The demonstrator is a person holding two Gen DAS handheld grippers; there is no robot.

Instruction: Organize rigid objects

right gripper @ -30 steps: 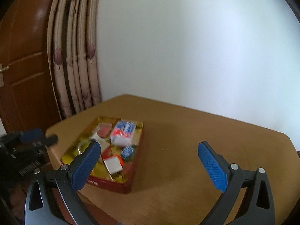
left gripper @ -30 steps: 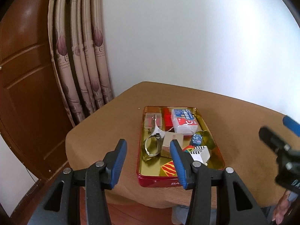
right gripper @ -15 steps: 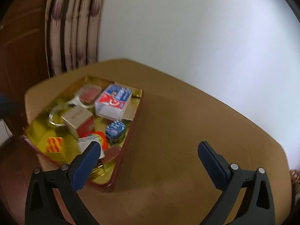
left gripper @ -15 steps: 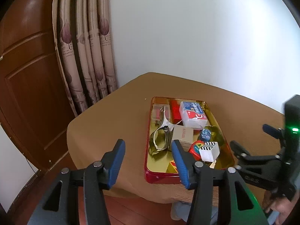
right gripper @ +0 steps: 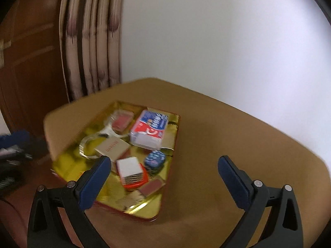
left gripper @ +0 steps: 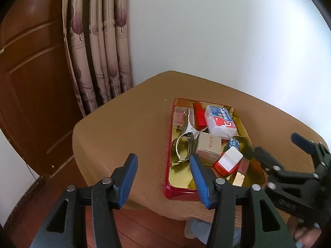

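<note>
tins: 1 point(left gripper: 178, 192) | boxes: 2 point(left gripper: 220, 122) point(left gripper: 209, 144) | metal tongs: 1 point(left gripper: 184, 144) | hand-held grippers: 2 point(left gripper: 163, 173) point(right gripper: 163, 175)

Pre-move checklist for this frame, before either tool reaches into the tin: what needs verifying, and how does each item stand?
1. Left tool open, nothing between its fingers: ok.
2. Right tool open, nothing held: ok.
3. Red tin sits flat on the table: ok.
4. Contents sorted: not ok; beige box, blue-and-red pack and metal clip lie jumbled.
5. Small pieces at the tin's near end identifiable: cannot tell, blurred.
</note>
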